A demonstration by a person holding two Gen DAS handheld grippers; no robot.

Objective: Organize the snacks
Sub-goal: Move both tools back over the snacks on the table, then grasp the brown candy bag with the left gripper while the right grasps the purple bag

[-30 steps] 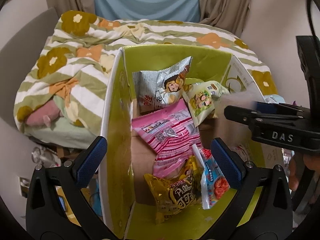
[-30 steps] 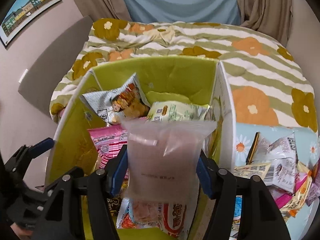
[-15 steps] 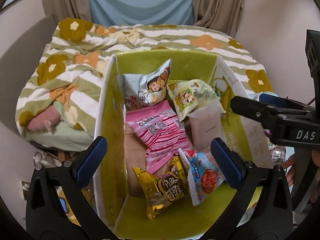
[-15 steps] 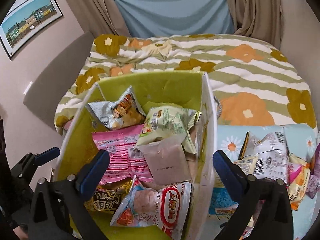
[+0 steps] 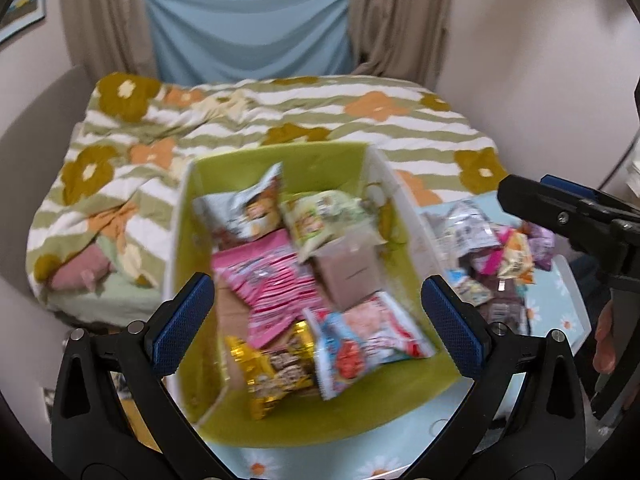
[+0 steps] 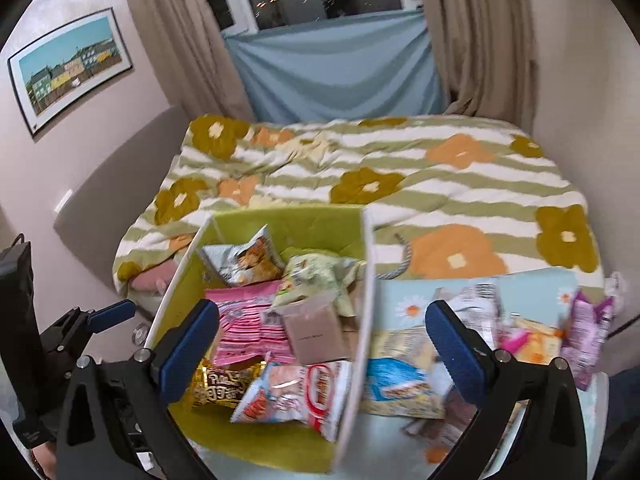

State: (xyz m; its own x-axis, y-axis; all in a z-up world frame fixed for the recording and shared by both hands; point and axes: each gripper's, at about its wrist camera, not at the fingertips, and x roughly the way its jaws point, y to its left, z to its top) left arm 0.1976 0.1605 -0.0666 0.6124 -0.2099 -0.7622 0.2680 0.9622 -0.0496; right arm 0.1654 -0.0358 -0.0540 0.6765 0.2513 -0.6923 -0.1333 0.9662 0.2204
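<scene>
A lime-green box (image 5: 320, 168) (image 6: 304, 220) holds several snack packs: a silver bag (image 5: 244, 208), a pink pack (image 5: 272, 280) (image 6: 244, 320), a pale green bag (image 5: 320, 216), a gold pack (image 5: 276, 368) and a shrimp-cracker bag (image 5: 360, 344) (image 6: 296, 392). A brownish translucent pouch (image 5: 348, 276) (image 6: 316, 330) lies on top of them. My left gripper (image 5: 320, 336) is open above the box's near end. My right gripper (image 6: 324, 344) is open and empty above the box's right wall. Loose snacks (image 5: 492, 256) (image 6: 520, 332) lie in a pile to the right.
The box and pile rest on a light blue daisy-print surface (image 5: 560, 300) (image 6: 404, 300). Behind it is a bed with a striped flower quilt (image 5: 280, 112) (image 6: 400, 168). Walls, curtains and a blue cloth under the window close the back. The right gripper (image 5: 568, 216) shows at the left view's right edge.
The right gripper let go of the brownish pouch, which now lies in the box. Both grippers have risen and pulled back, so the box looks smaller.
</scene>
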